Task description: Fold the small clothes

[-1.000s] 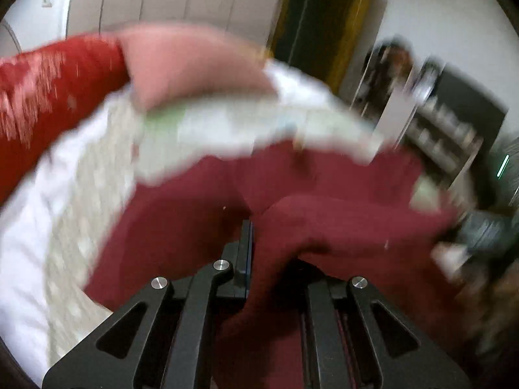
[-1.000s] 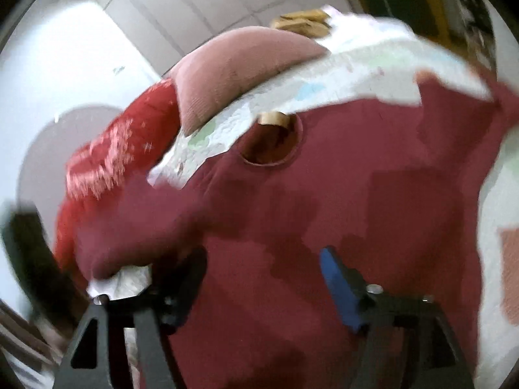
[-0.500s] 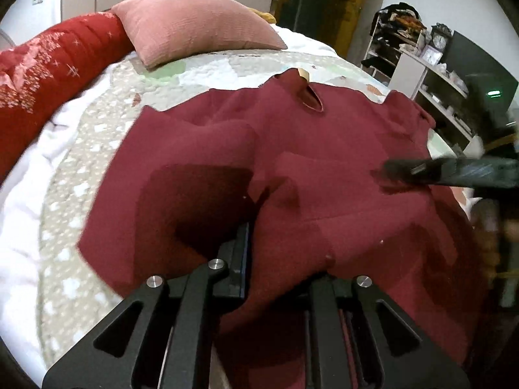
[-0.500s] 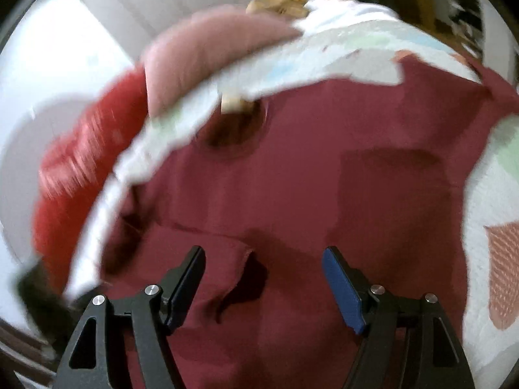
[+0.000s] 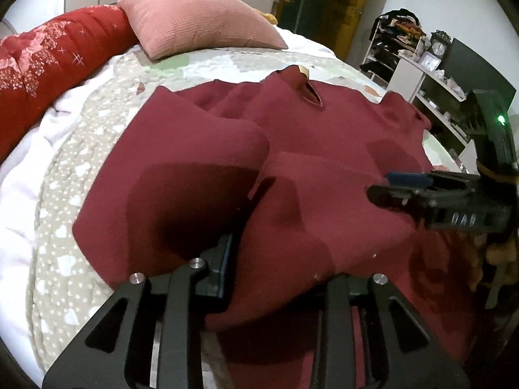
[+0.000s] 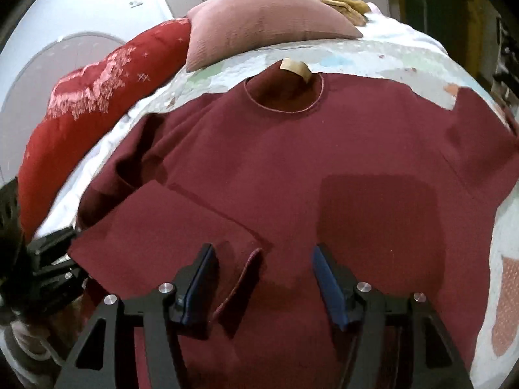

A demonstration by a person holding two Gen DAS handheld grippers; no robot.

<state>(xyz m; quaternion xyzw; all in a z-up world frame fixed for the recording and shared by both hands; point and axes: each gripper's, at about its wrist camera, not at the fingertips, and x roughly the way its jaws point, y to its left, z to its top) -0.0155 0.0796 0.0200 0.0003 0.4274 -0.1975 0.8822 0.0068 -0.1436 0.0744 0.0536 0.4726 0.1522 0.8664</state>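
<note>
Two black grippers are seen over a dark red shirt [image 6: 324,149] that is spread on a bed, its round neckline [image 6: 285,94] turned toward the pillows. At far left, a red quilted blanket [image 5: 48,61] is bunched along the bed's edge, with a pink ribbed cushion [image 5: 198,22] beside it at the head. A pale patterned quilt [image 5: 61,227] is laid under the shirt. The left gripper [image 5: 279,272] is pointed down at the shirt's lower left part; its jaws are opening, and a raised fold of the red cloth is draped between and over them. Whether the pads press the cloth cannot be told. Farther right, the right gripper [image 6: 262,278] is held over the lower hem; its jaws are spread yet closing, a turned-up hem edge [image 6: 240,278] lies between them, and no pad is seen pressing it. A shelf unit [image 5: 418,61] is visible at far right.
</note>
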